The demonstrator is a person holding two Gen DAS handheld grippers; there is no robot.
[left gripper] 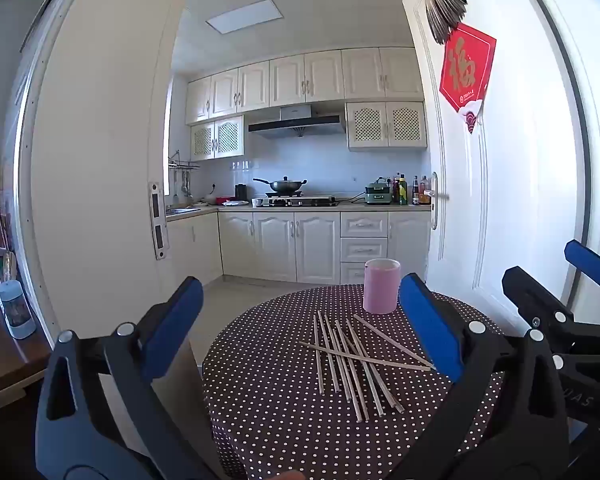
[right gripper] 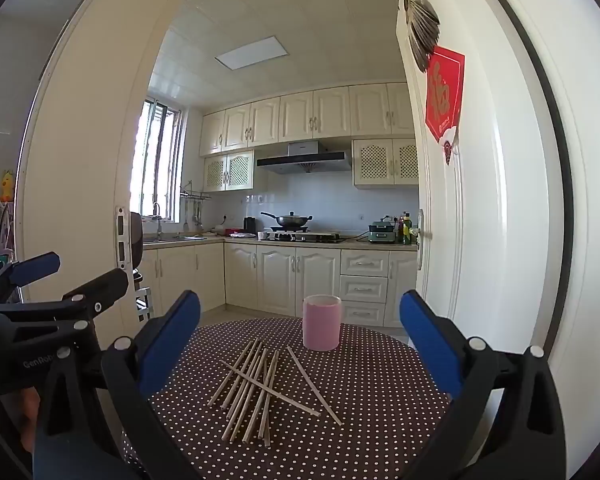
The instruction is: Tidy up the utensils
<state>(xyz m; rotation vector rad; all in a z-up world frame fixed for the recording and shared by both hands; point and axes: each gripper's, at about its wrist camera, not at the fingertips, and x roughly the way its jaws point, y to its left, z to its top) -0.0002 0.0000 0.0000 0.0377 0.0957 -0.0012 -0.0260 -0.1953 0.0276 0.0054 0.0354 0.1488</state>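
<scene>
Several pale wooden chopsticks [left gripper: 352,360] [right gripper: 260,388] lie loosely crossed in a heap on a round table with a dark polka-dot cloth [left gripper: 268,412] [right gripper: 372,400]. Behind them stands an upright pink cup [left gripper: 381,286] [right gripper: 322,322], its inside hidden. My left gripper [left gripper: 300,328] hovers level at the table's near left edge, jaws wide open and empty. The right gripper [right gripper: 300,340] hovers level at the near edge too, also wide open with nothing between its blue pads. Each gripper shows at the side of the other's view: the right gripper [left gripper: 556,276], the left gripper [right gripper: 68,276].
A white door [left gripper: 500,200] stands open just right of the table. Behind is a kitchen with cream cabinets [left gripper: 296,244] and a stove with a wok [left gripper: 286,186]. A wooden side table [left gripper: 4,352] with bottles is at the far left.
</scene>
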